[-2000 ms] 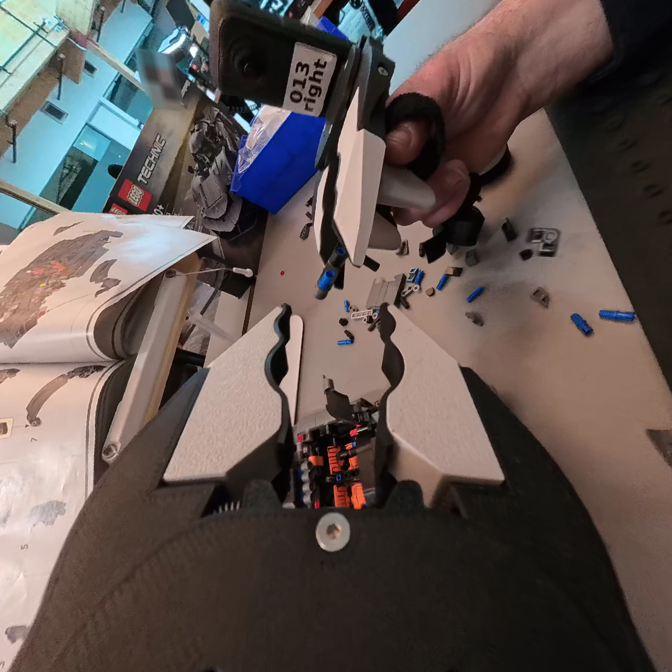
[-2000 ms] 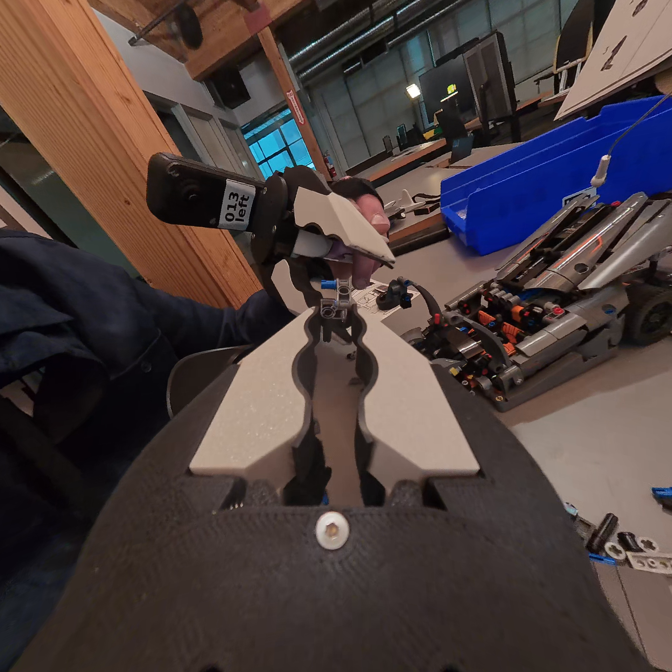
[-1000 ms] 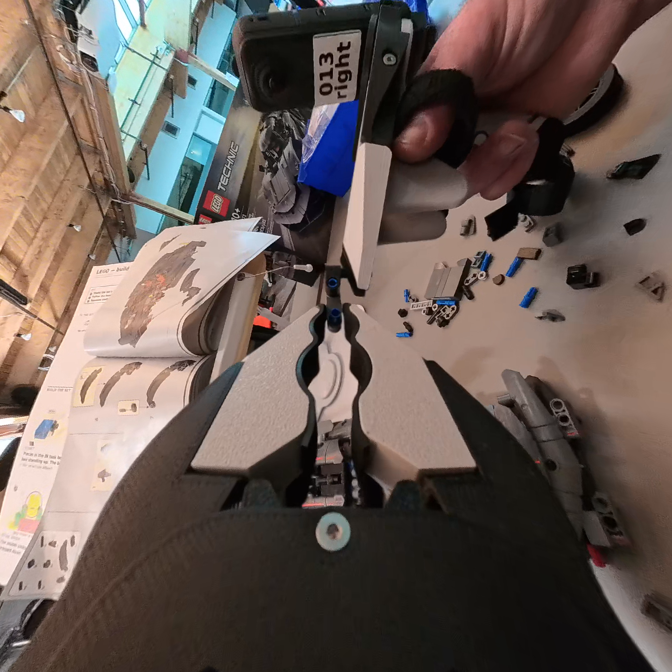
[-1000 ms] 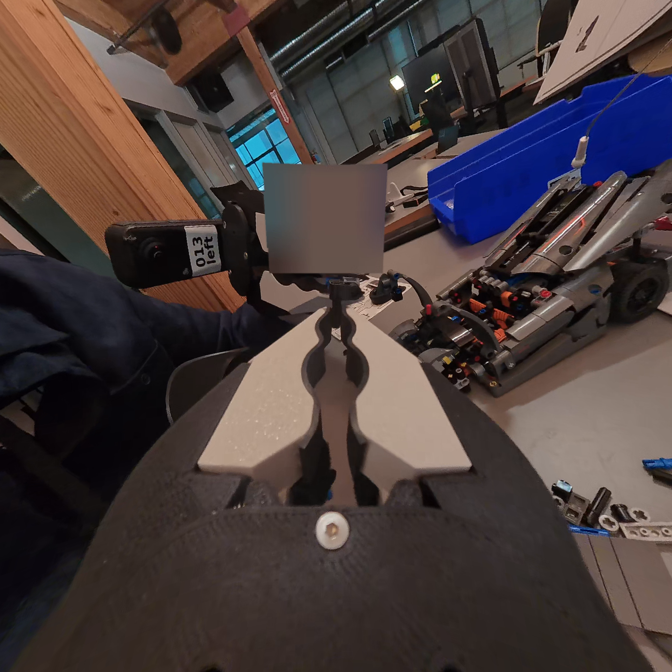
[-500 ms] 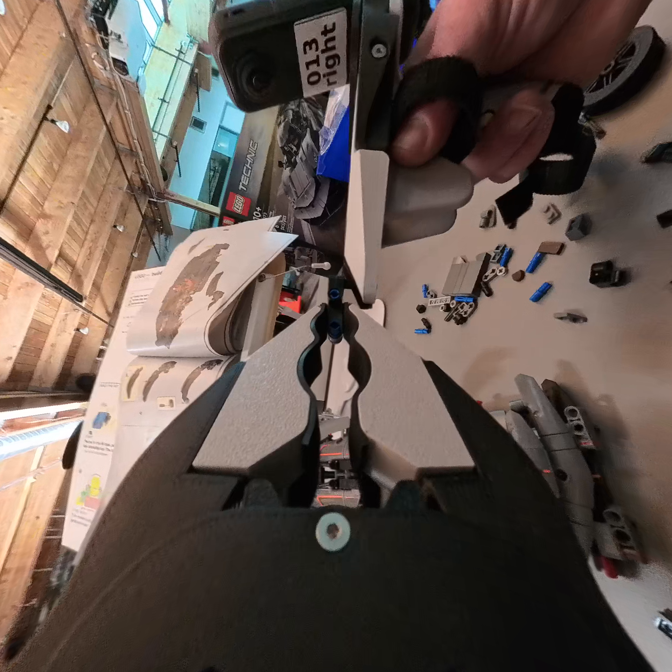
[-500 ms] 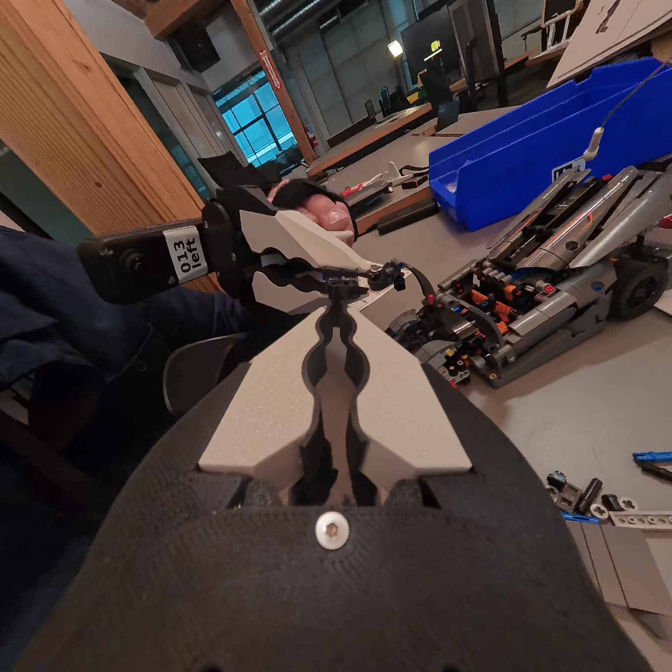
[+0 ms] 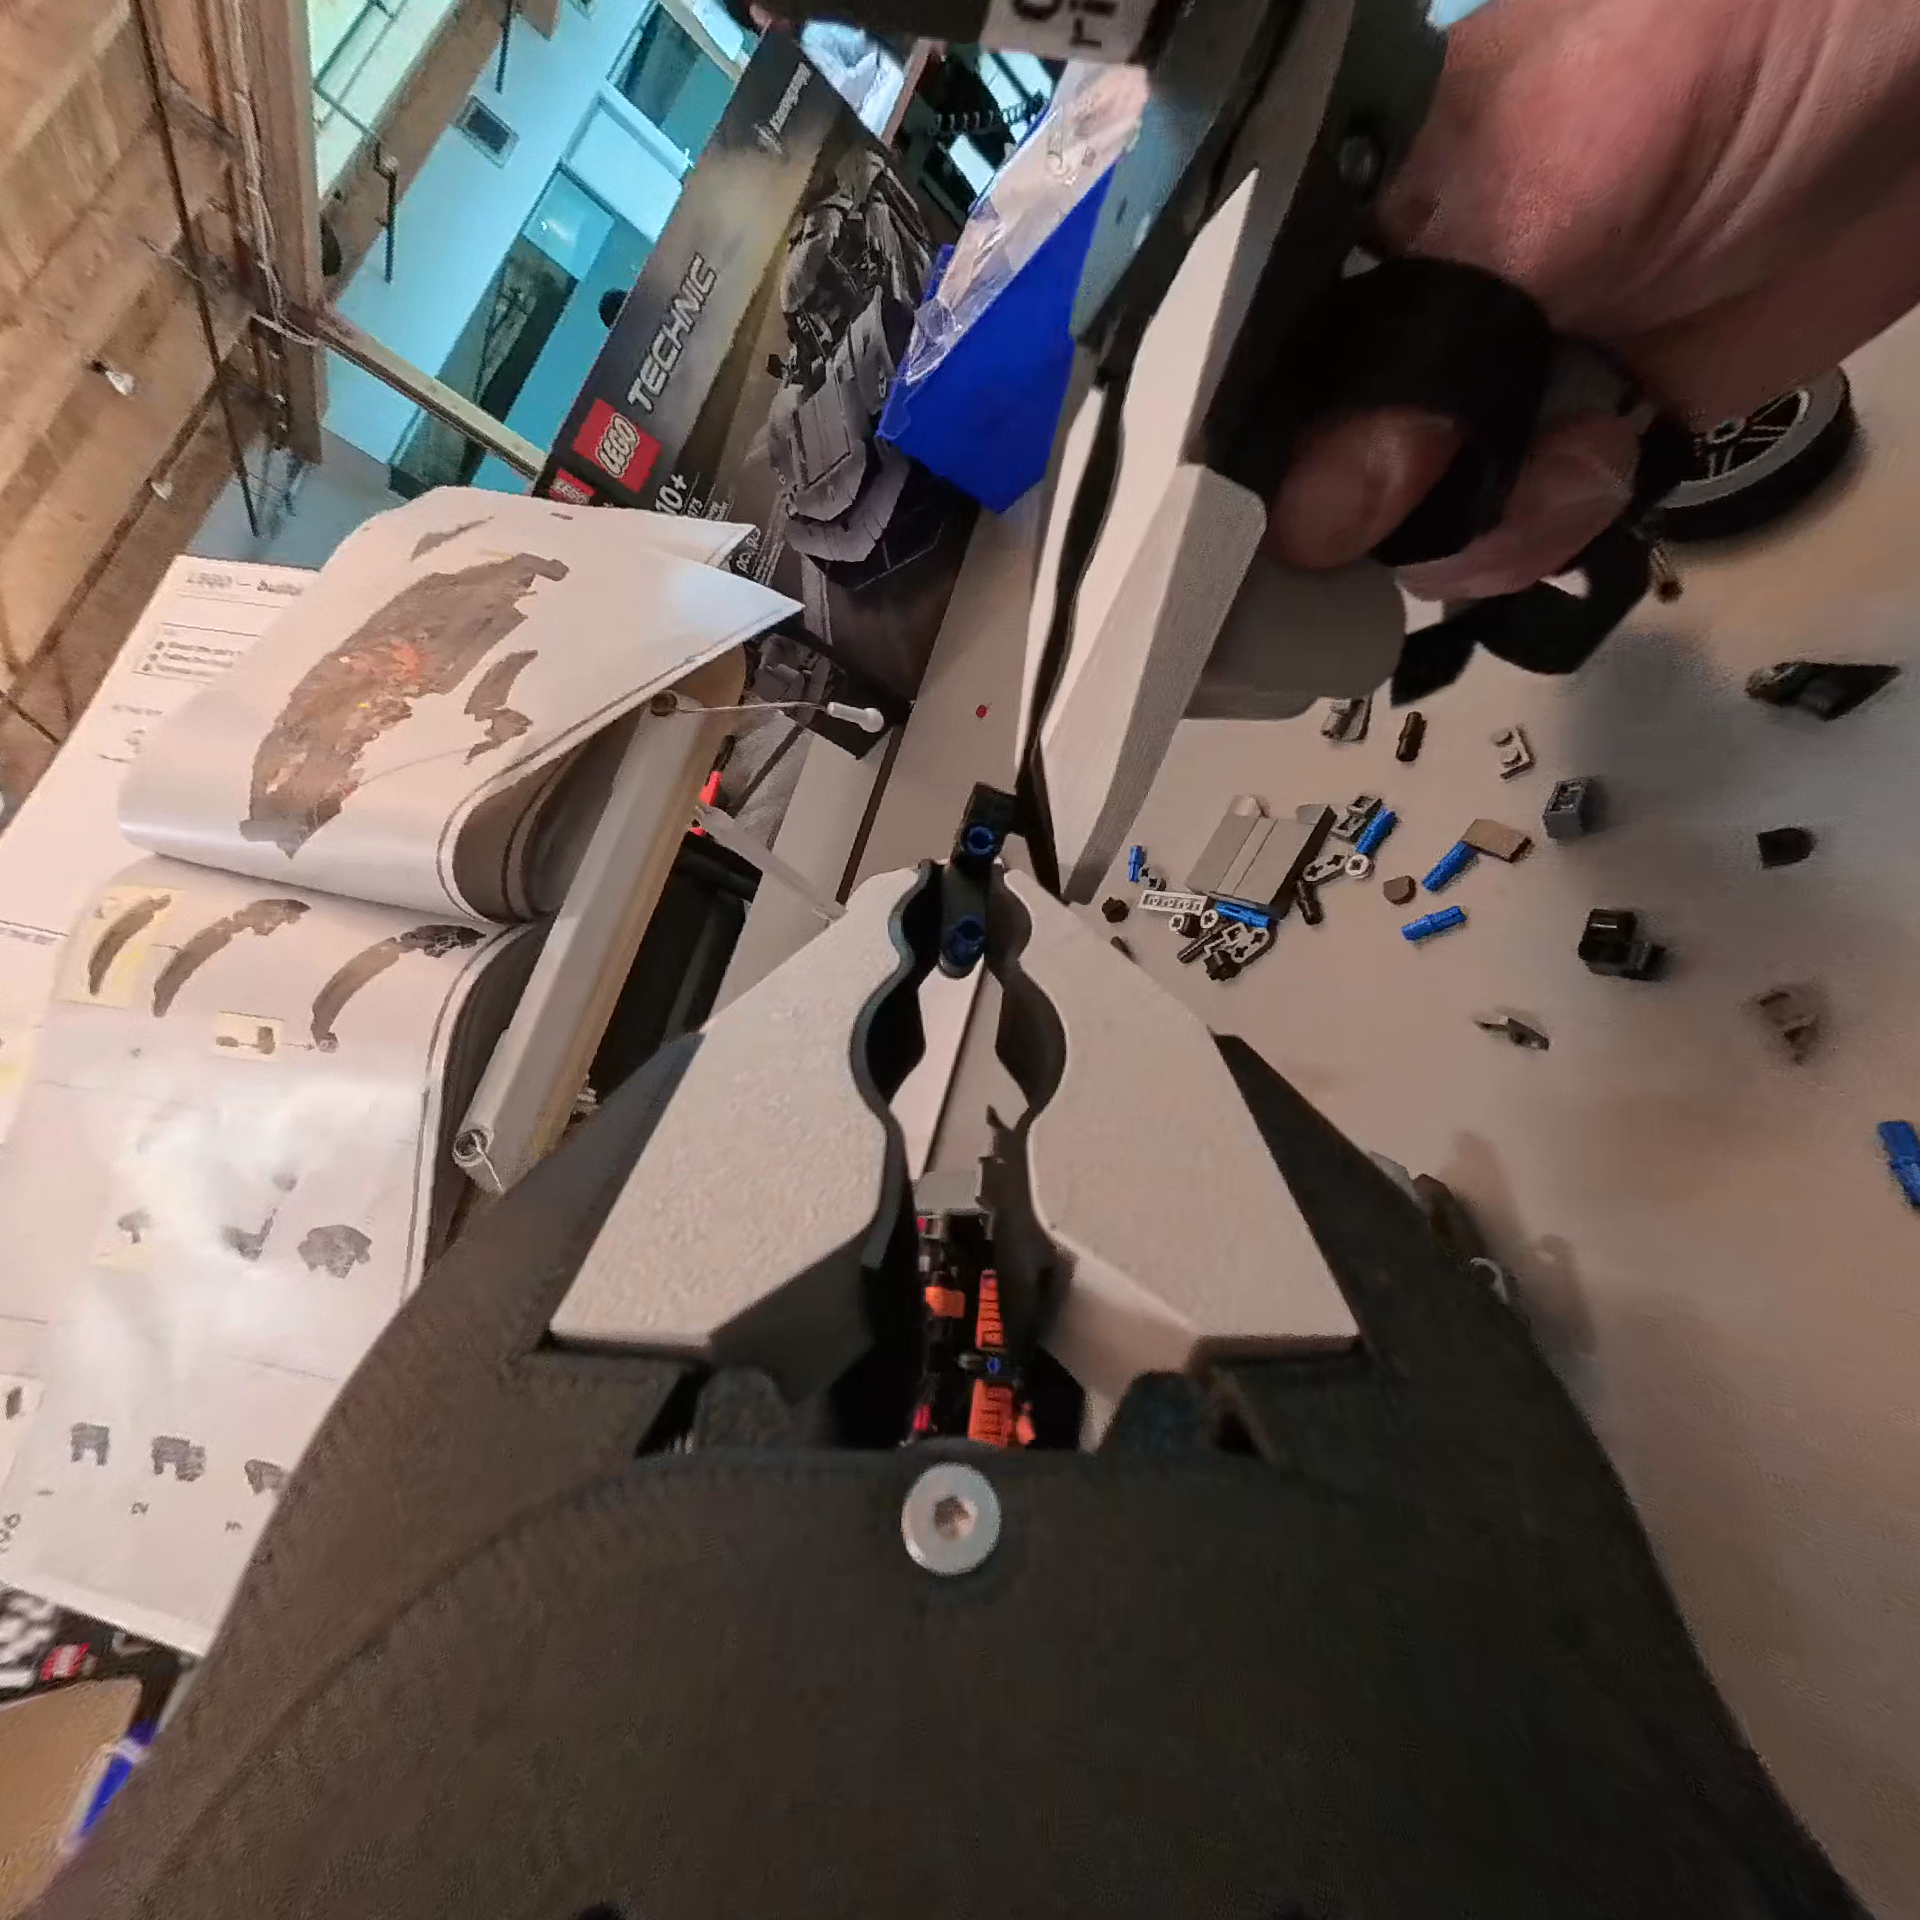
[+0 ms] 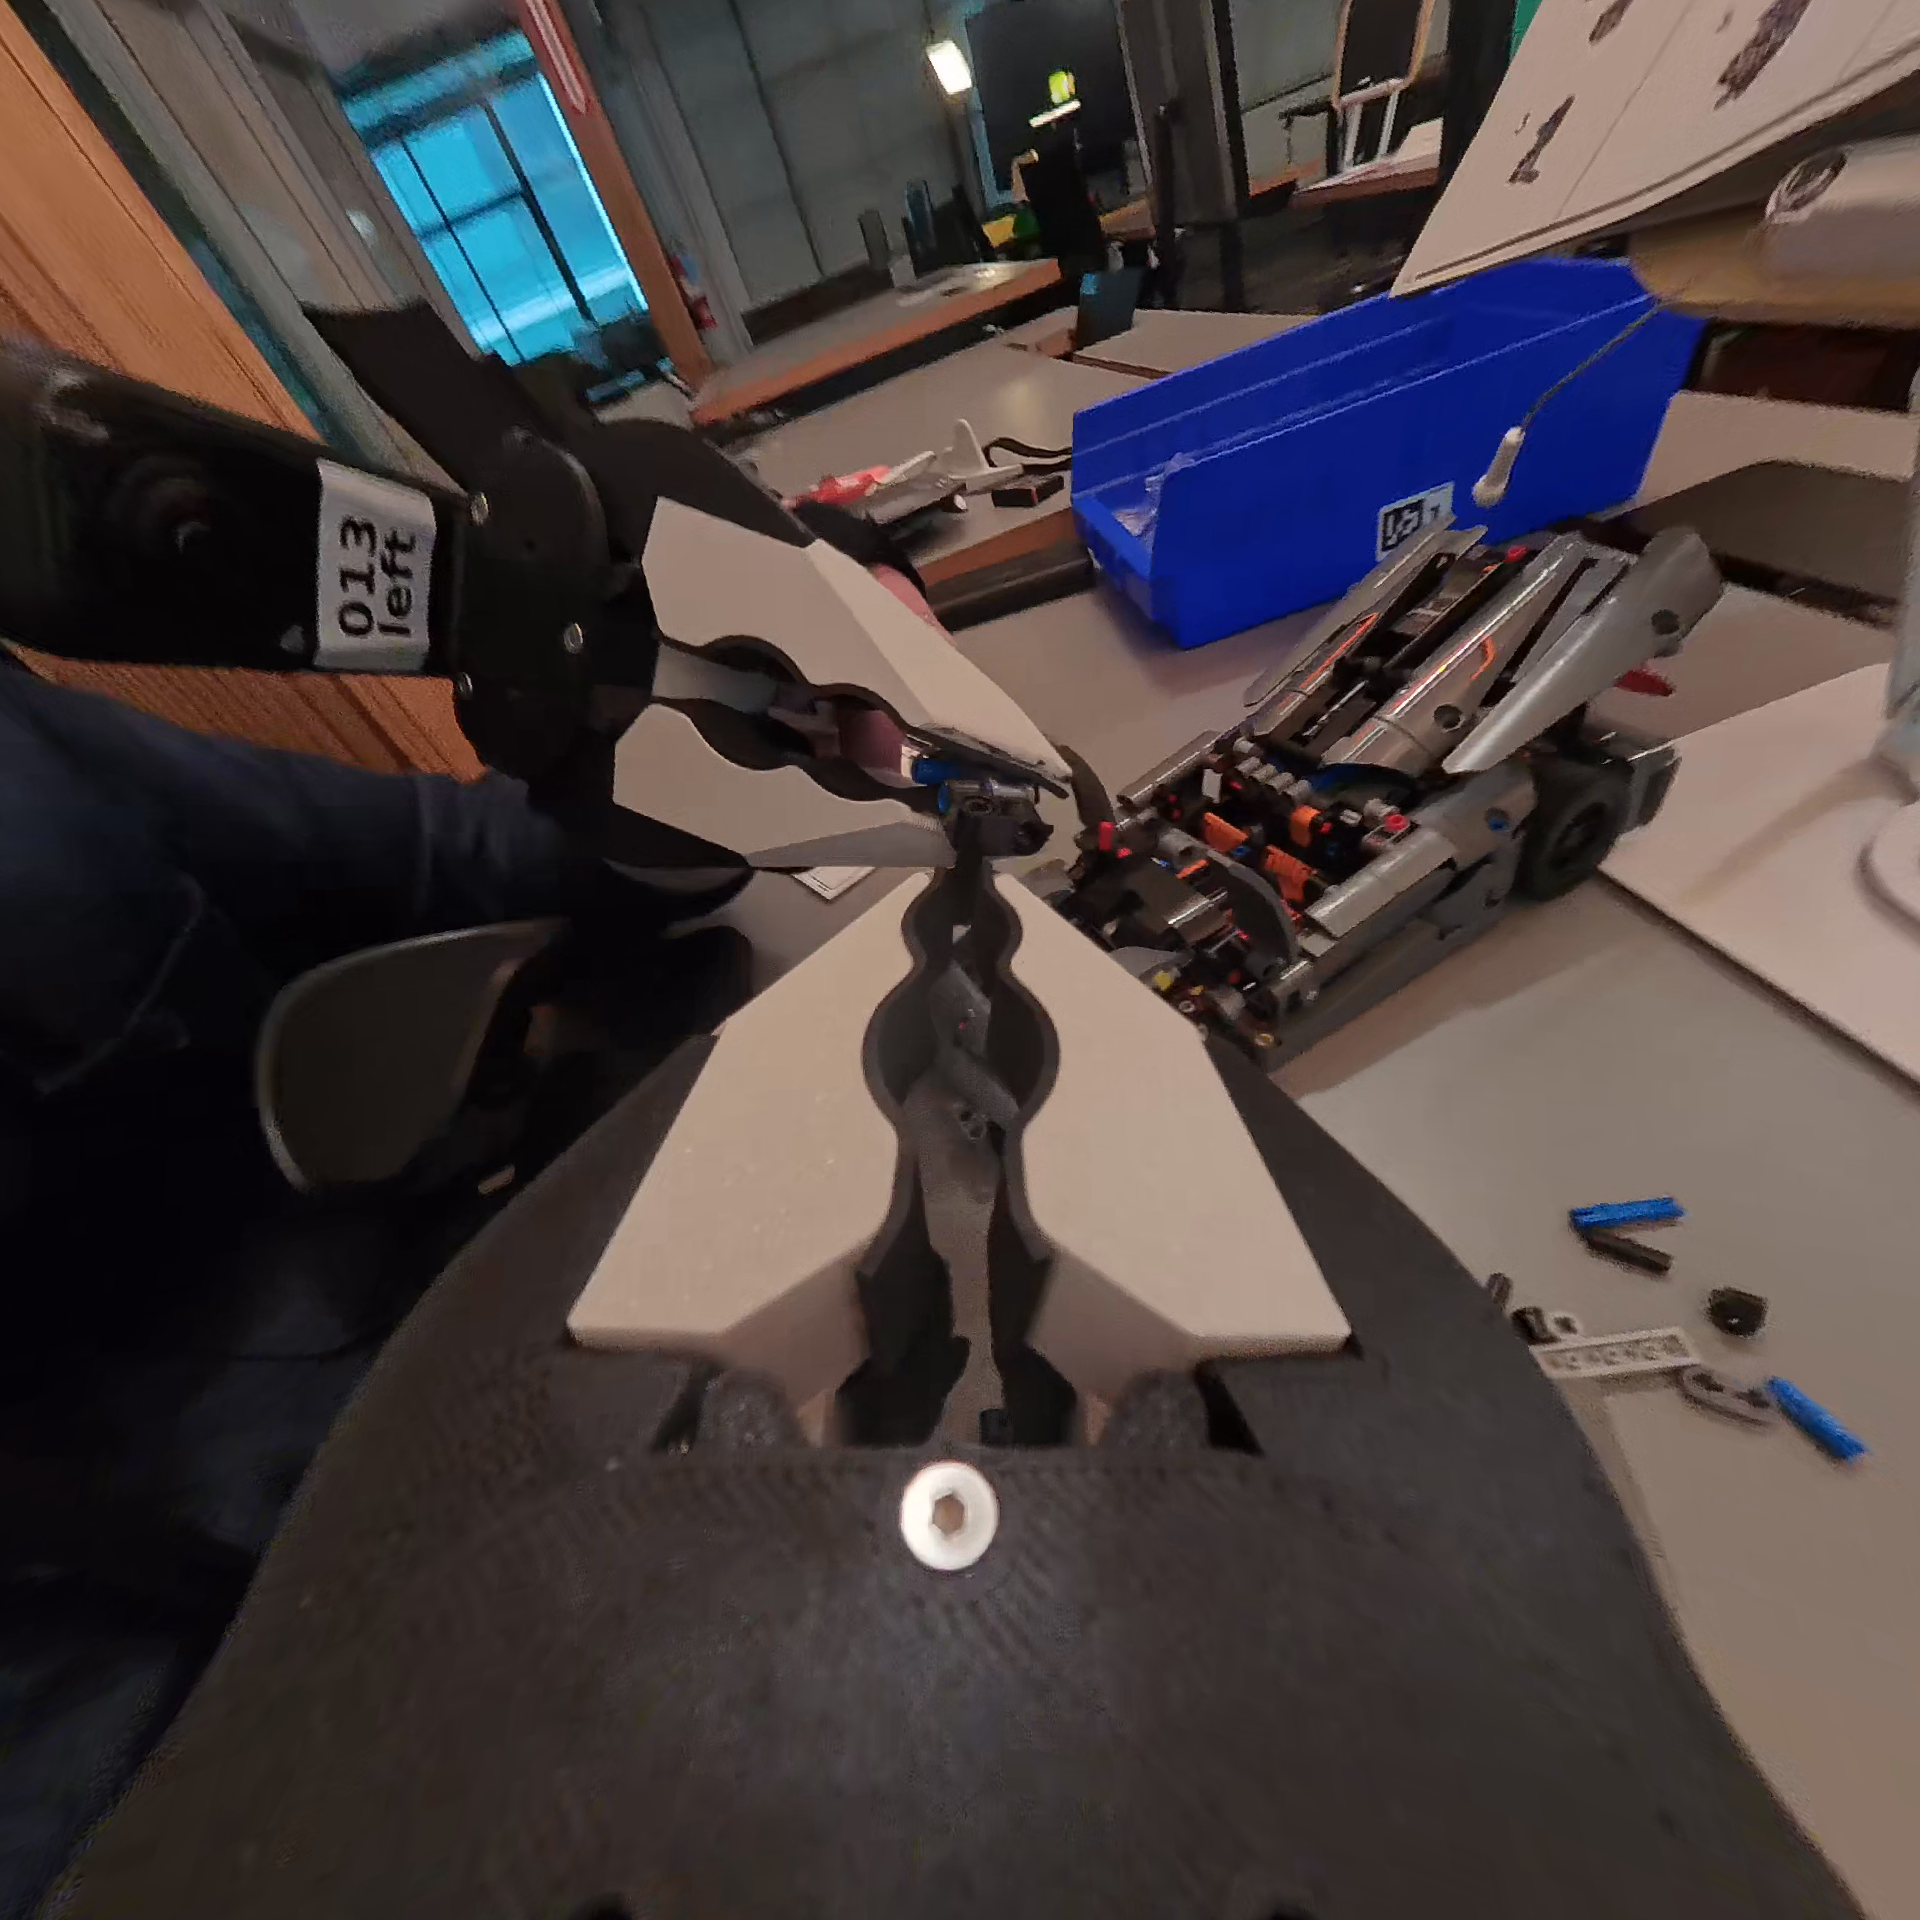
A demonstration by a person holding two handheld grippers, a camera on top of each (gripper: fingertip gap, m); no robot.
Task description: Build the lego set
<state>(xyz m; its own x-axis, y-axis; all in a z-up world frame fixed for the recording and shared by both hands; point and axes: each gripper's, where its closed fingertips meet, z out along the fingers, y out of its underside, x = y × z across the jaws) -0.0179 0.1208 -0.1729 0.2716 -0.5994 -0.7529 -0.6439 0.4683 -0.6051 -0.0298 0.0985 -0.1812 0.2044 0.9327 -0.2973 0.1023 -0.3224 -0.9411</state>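
Grippers are meeting above the table (image 7: 1558,1195): left gripper (image 7: 961,899) jaws are pinching a small black-and-blue lego piece (image 7: 971,883), right gripper (image 8: 961,883) jaws are clamping the same piece.

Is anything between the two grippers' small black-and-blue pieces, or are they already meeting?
Nothing visible stands between them. The left gripper pinches a small black piece with blue pins, and the right gripper holds a slim black connector whose tip reaches it in mid-air.

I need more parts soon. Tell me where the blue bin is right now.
In the right wrist view the blue bin sits at upper right on the table, just behind the partly built grey car.
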